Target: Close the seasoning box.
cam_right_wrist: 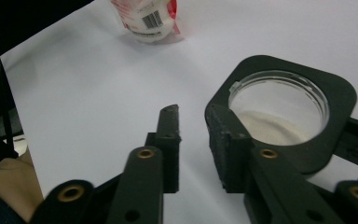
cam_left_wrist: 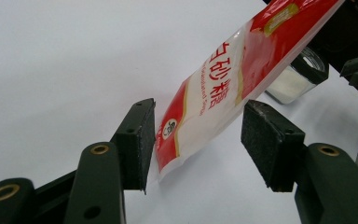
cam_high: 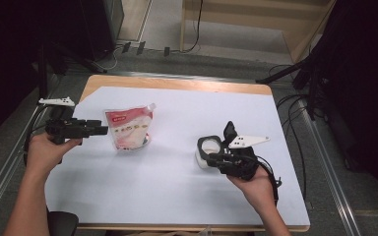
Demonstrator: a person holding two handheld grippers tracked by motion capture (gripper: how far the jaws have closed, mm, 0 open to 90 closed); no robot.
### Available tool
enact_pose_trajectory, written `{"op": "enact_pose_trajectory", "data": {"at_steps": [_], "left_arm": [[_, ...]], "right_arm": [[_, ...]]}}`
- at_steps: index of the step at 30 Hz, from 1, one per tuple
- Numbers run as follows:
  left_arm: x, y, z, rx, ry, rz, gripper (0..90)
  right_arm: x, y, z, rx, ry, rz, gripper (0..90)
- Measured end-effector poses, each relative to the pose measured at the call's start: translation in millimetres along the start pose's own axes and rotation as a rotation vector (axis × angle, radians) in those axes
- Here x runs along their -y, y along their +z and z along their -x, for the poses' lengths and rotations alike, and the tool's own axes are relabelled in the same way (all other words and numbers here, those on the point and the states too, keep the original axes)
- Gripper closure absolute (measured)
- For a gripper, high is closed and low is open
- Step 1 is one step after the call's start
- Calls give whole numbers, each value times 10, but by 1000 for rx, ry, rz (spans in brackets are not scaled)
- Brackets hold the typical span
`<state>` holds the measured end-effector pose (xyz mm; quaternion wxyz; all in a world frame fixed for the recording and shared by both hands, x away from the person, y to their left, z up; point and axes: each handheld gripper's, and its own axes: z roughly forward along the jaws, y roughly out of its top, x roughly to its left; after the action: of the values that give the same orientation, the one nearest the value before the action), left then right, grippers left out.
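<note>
Toward the left edge of the white-covered table, the left gripper lies level with its jaws partly apart and the lower corner of the red-and-white plastic sugar pouch with a corner spout between them; in the left gripper view one pad sits just at the pouch's edge while the other stands clear, so nothing is clamped. The pouch stands upright left of centre. To grip it well, I would push deeper so both pads meet the sealed seam, then close firmly. Toward the right edge, the right gripper has its jaws nearly together beside the black-collared clear glass jar of white powder, holding nothing that I can make out.
</note>
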<state>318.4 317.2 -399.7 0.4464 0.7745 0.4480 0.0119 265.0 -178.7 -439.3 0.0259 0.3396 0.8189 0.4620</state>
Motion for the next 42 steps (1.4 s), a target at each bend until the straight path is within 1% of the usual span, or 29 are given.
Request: {"op": "enact_pose_trajectory", "data": {"at_steps": [3, 5, 6, 9, 10, 12, 14, 16, 17, 18, 20, 21, 24, 25, 28, 30, 31, 33, 34, 37, 38, 42], "left_arm": [[1, 39, -13, 3, -7, -6, 446], [1, 52, -26, 16, -5, -4, 446], [1, 53, -27, 13, -6, -7, 446], [9, 37, -39, 15, -9, -10, 450], [10, 34, -42, 9, -5, -9, 450], [12, 36, -47, 11, -13, -10, 449], [15, 40, -49, 3, -10, -13, 448], [20, 39, -55, 8, -15, -13, 447], [27, 34, -57, 3, -14, -11, 447], [31, 24, -61, 0, -11, -16, 450], [34, 12, -70, 0, -16, -10, 451], [37, 7, -72, 7, -24, -7, 451], [37, 0, -76, 5, -18, -8, 450], [39, -2, -75, 5, -22, -6, 450], [44, -16, -89, -1, -16, -3, 449], [51, -24, -89, -8, -22, -1, 449], [55, -29, -98, -3, -20, 1, 449], [57, -40, -107, -20, -18, 4, 455], [59, -43, -108, -22, -28, 7, 456], [63, -58, -124, -23, -35, 10, 456], [62, -56, -125, -26, -37, 11, 456], [59, -29, -122, -52, -28, 9, 454]], "right_arm": [[9, -44, 42, -4, 12, -2, 818], [14, -72, 60, 1, 16, -8, 864], [20, -84, 79, 7, 15, -13, 880], [29, -112, 121, 11, 30, -13, 900], [29, -130, 137, 14, 37, -12, 900], [27, -167, 160, 22, 38, -9, 900], [28, -201, 182, 34, 42, -3, 900], [35, -250, 213, 40, 51, 3, 900], [40, -266, 222, 42, 56, 2, 900], [51, -294, 246, 50, 52, 1, 900], [71, -339, 276, 58, 61, 4, 900], [77, -357, 287, 63, 62, 3, 900], [93, -419, 348, 75, 74, 19, 900], [95, -436, 359, 78, 80, 16, 900], [105, -487, 413, 101, 80, 21, 900], [107, -518, 443, 108, 93, 24, 900], [105, -526, 452, 112, 98, 25, 900], [100, -535, 475, 123, 111, 23, 900], [100, -533, 493, 127, 122, 19, 900], [107, -520, 531, 139, 127, 12, 900], [107, -516, 544, 143, 137, 12, 900], [94, -499, 608, 156, 153, 23, 900]]}}
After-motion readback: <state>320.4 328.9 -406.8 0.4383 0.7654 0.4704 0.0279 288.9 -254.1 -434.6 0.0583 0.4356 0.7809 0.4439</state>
